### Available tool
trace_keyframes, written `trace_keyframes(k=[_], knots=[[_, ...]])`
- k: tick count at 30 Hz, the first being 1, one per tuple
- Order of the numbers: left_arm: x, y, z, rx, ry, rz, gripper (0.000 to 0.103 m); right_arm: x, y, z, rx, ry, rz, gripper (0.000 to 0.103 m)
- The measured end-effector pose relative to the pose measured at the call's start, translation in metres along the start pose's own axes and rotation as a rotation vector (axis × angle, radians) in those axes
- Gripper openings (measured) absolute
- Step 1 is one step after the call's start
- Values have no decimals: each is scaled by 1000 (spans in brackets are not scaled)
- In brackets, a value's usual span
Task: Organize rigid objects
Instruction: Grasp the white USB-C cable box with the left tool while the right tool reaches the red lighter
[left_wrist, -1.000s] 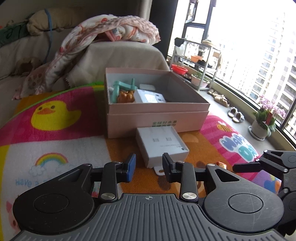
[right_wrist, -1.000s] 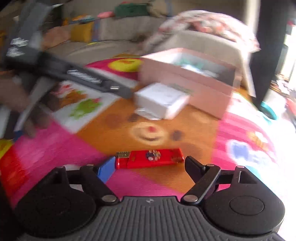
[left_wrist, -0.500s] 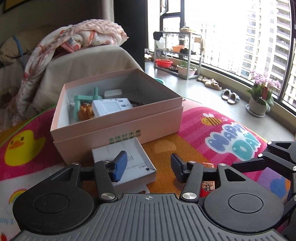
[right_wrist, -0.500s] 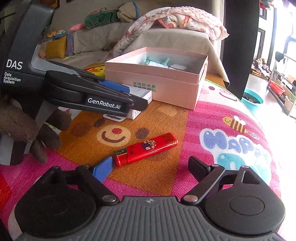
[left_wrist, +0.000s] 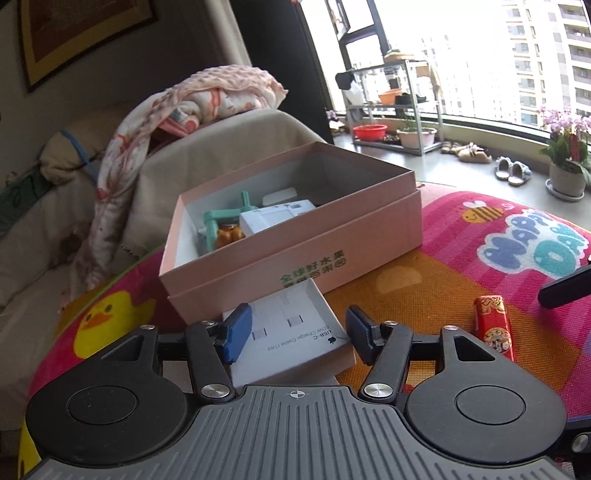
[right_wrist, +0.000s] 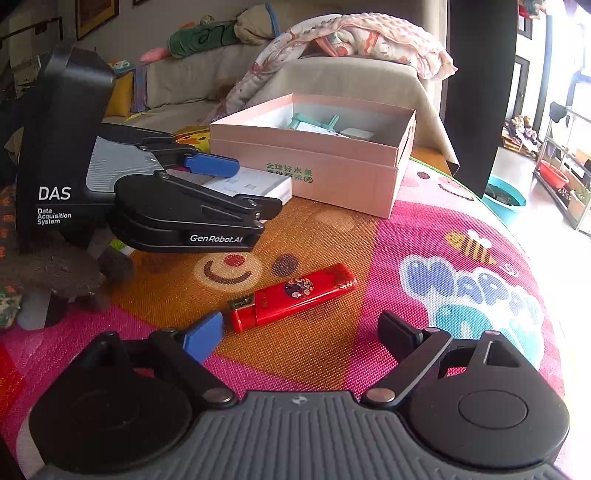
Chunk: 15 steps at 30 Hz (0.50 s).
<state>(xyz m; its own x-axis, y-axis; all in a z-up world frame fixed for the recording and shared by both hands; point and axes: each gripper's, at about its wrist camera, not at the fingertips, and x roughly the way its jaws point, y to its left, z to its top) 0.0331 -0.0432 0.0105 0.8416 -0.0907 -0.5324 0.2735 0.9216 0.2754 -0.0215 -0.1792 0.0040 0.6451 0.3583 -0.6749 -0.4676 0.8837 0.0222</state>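
Note:
A small white cable box (left_wrist: 288, 343) lies on the colourful play mat, right in front of an open pink cardboard box (left_wrist: 295, 258). My left gripper (left_wrist: 295, 328) is low over the white box with its jaws opening. The box lies between the blue pads and they are not pressing on it. In the right wrist view the left gripper (right_wrist: 243, 188) straddles the same white box (right_wrist: 258, 184). A red lighter (right_wrist: 295, 295) lies flat on the mat just beyond my right gripper (right_wrist: 301, 332), which is open and holds nothing. The pink box (right_wrist: 332, 177) holds a teal item (left_wrist: 218, 218), a white pack and an orange thing.
A gloved hand (right_wrist: 55, 266) holds the left gripper body. A sofa with a crumpled blanket (left_wrist: 207, 96) stands behind the box. To the right, past the mat's edge, are bare floor, a blue basin (right_wrist: 504, 197), a shelf (left_wrist: 399, 107) and a flower pot (left_wrist: 567, 177).
The left gripper's jaws have widened and it has rolled and moved in, so the white box now lies between its fingers. The right gripper's jaws have spread a little; the lighter has not moved.

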Motion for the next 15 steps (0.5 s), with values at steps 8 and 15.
trace_keyframes(k=[8, 15], knots=[[-15, 41, -10, -206, 12, -99, 61, 2, 1, 0, -4, 8, 3, 97], [-11, 36, -9, -189, 19, -169, 88, 4, 2, 1, -7, 13, -1, 98]])
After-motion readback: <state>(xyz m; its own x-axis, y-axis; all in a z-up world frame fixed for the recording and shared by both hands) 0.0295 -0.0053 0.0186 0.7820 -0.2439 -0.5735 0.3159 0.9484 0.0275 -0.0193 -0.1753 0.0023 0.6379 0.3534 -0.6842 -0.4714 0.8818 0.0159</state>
